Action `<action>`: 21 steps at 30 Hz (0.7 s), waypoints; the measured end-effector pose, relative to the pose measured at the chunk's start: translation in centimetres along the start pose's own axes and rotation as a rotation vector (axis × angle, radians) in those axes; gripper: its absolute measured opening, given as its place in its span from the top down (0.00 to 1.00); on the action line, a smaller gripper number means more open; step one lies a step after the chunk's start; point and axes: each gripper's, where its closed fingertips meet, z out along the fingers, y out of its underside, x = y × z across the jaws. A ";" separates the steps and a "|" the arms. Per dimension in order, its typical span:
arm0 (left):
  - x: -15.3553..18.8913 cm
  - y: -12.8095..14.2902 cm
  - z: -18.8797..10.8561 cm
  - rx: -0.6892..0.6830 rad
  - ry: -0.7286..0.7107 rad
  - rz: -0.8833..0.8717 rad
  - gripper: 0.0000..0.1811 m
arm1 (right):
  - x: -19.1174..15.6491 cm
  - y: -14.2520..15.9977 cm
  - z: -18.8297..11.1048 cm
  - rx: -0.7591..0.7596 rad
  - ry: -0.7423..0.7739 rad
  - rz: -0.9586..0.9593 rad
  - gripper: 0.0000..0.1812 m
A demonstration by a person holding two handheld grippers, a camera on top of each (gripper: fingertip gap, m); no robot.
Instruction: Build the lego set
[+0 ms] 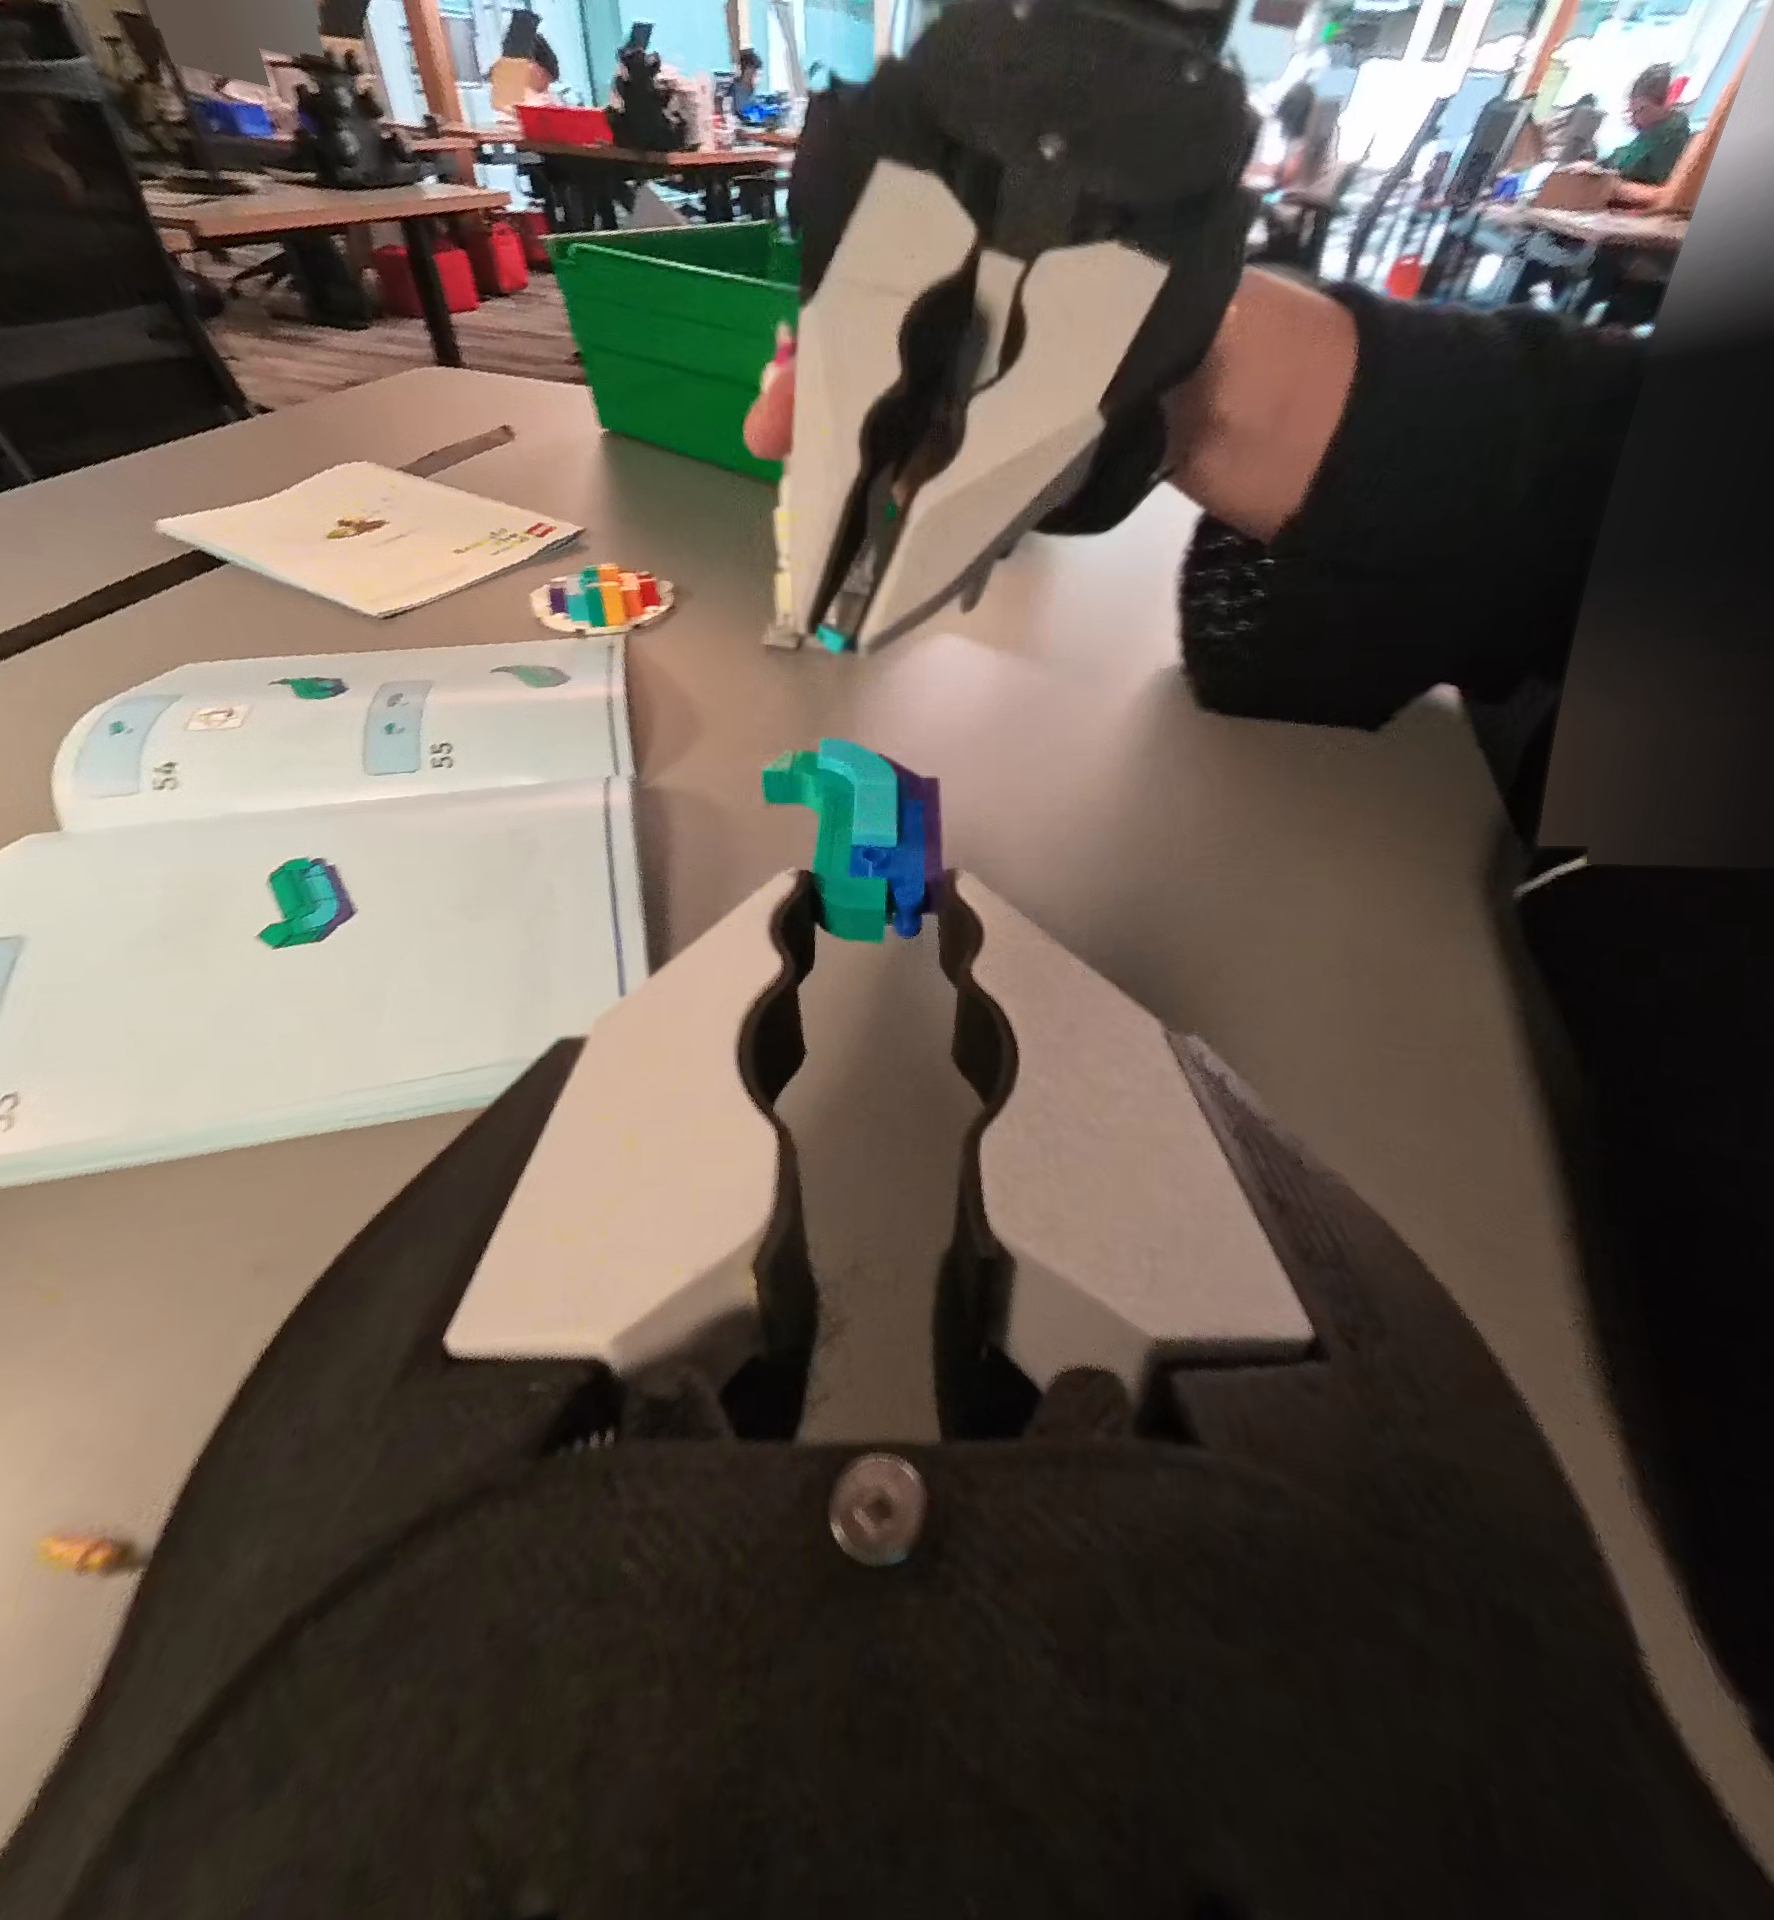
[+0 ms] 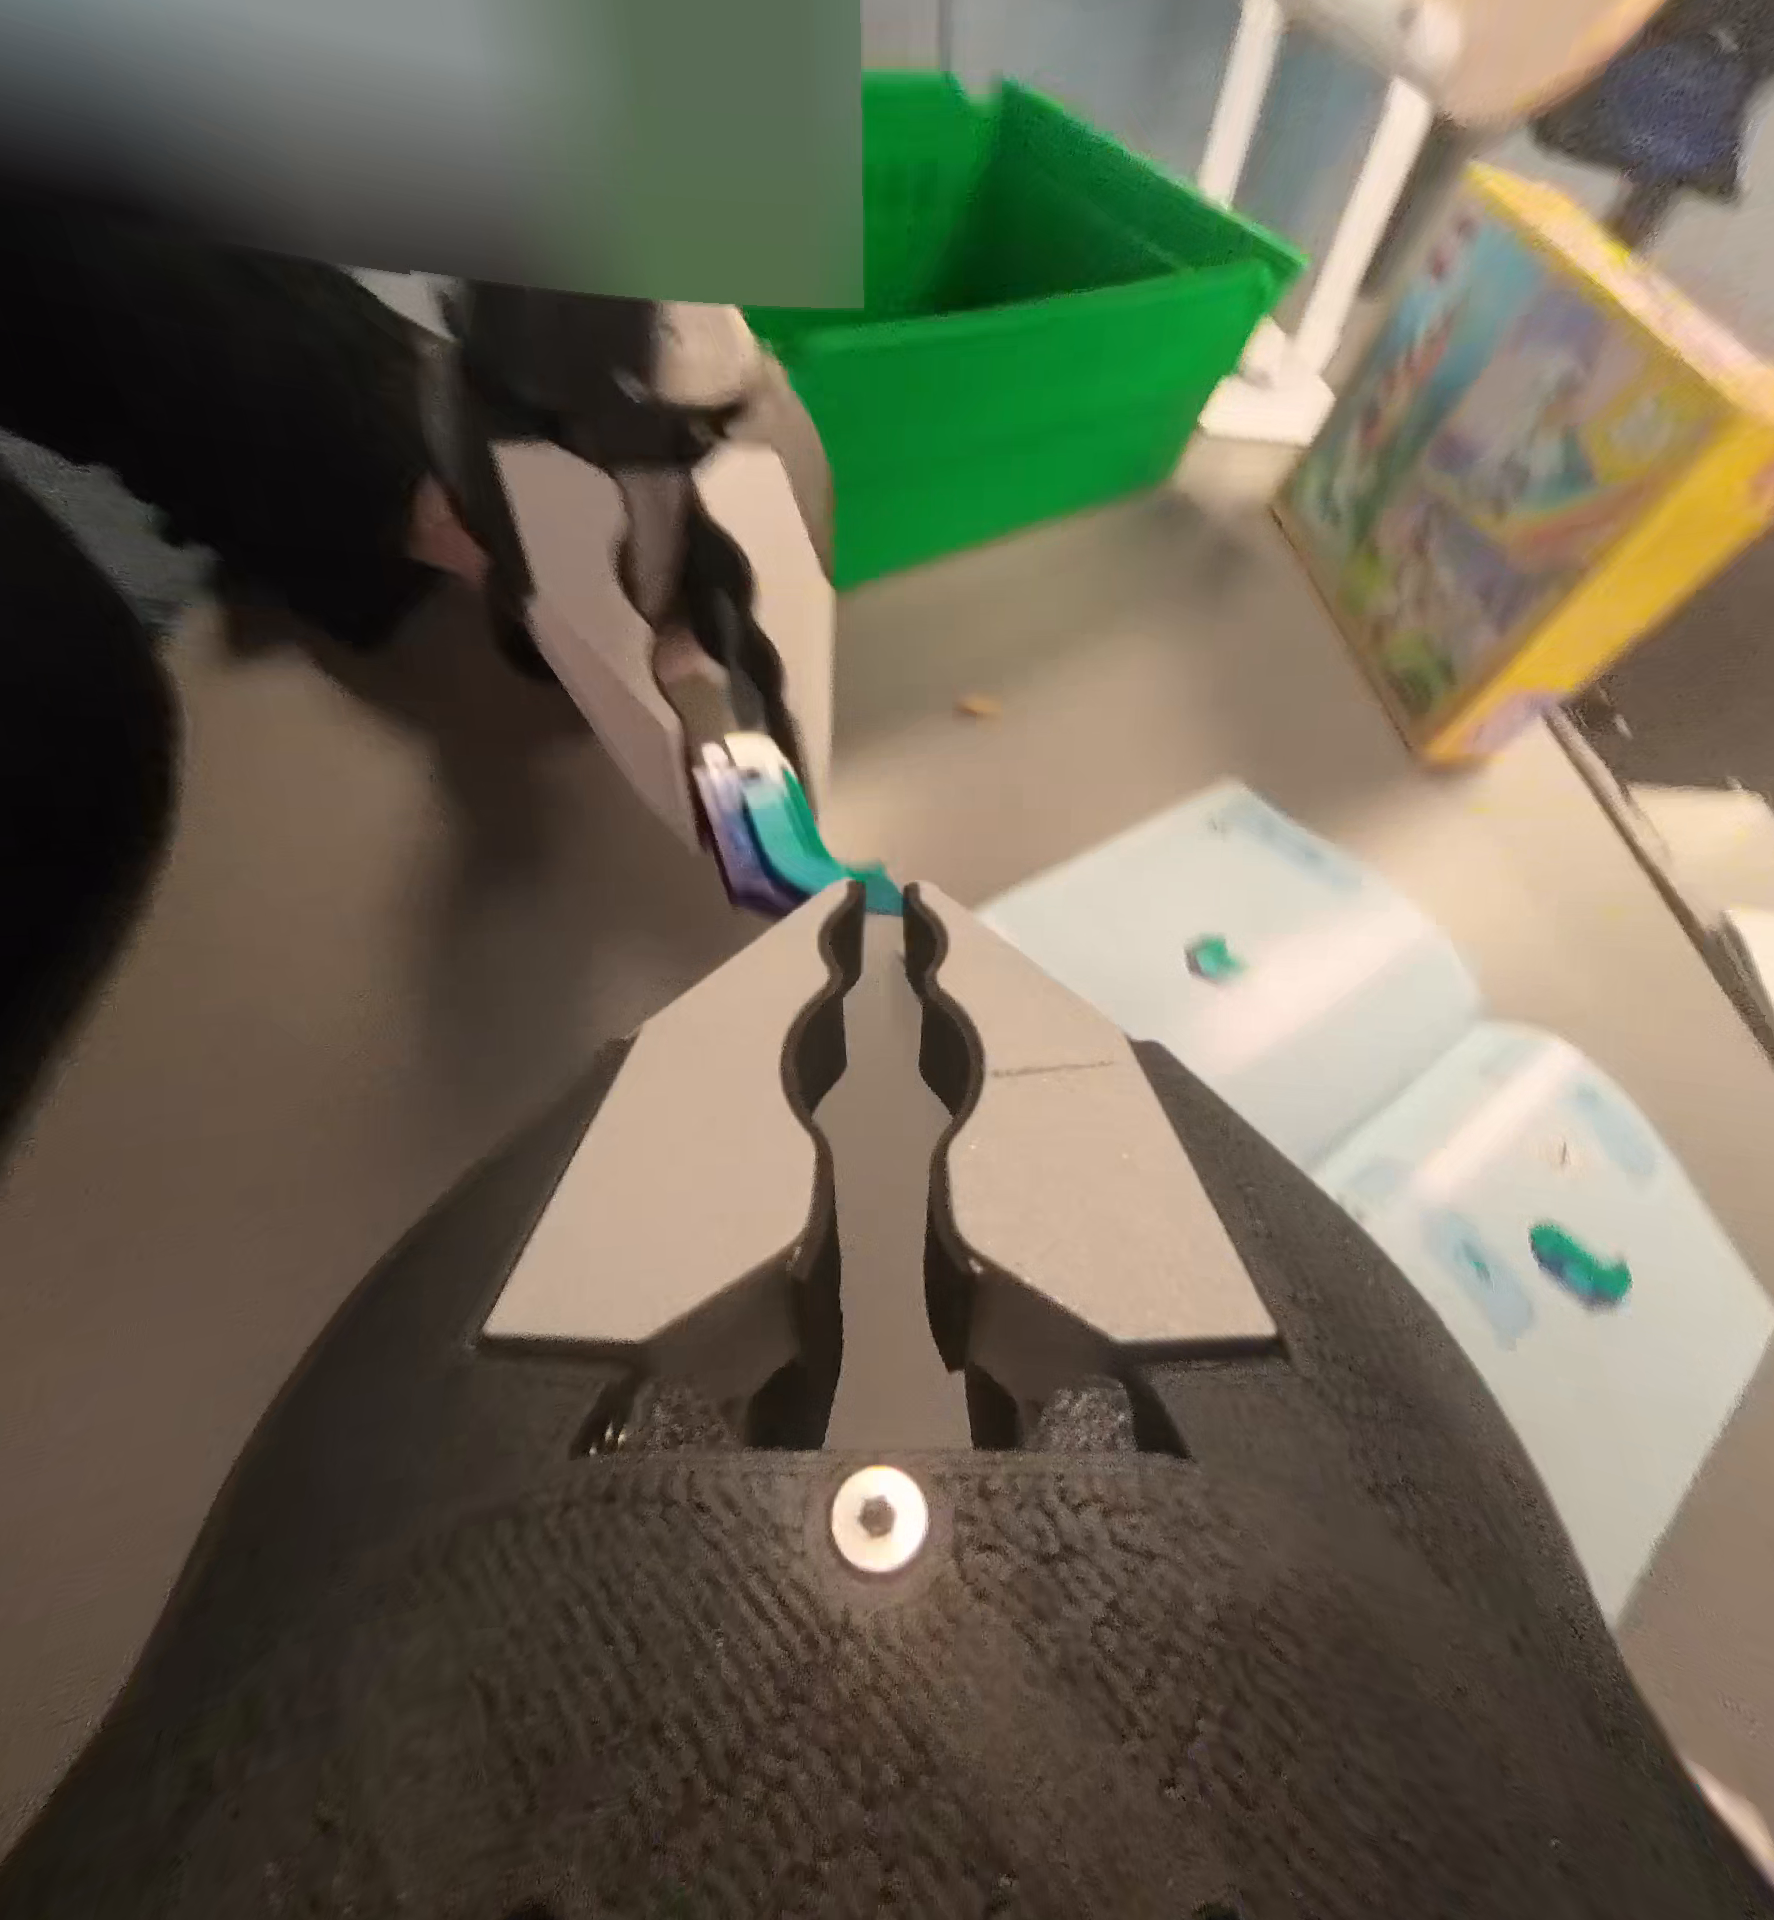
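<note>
My left gripper (image 1: 872, 888) is shut on a small lego assembly (image 1: 862, 821) of green, teal, blue and purple curved bricks and holds it just above the grey table (image 1: 1122, 790). My right gripper (image 2: 881, 896) is shut on a small teal brick (image 2: 878, 891). In the left wrist view the right gripper (image 1: 829, 636) points down with its tips near the table, beyond the assembly and apart from it, the teal brick (image 1: 831, 640) at its tips. In the right wrist view the left gripper (image 2: 753, 805) holds the assembly (image 2: 758, 847) just ahead of my tips.
An open instruction booklet (image 1: 343, 883) lies left of the assembly. Behind it are a closed booklet (image 1: 374, 535) and a small round multicoloured build (image 1: 602, 601). A green bin (image 1: 675, 343) stands at the back. A yellow lego box (image 2: 1548, 468) leans nearby. A small orange piece (image 1: 83, 1553) lies near left.
</note>
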 end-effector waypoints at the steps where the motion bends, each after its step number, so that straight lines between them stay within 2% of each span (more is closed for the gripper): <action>1: 0.4 -0.1 0.1 0.006 0.024 0.002 0.87 | -0.9 -0.8 0.2 0.004 -0.047 -0.037 0.97; 6: 1.5 -0.1 0.2 0.004 0.078 0.025 0.87 | -4.3 -1.0 2.0 -0.107 -0.222 -0.182 0.97; 21: 2.3 0.1 0.3 -0.010 0.112 0.055 0.87 | -5.0 -0.1 2.5 -0.234 -0.328 -0.246 0.97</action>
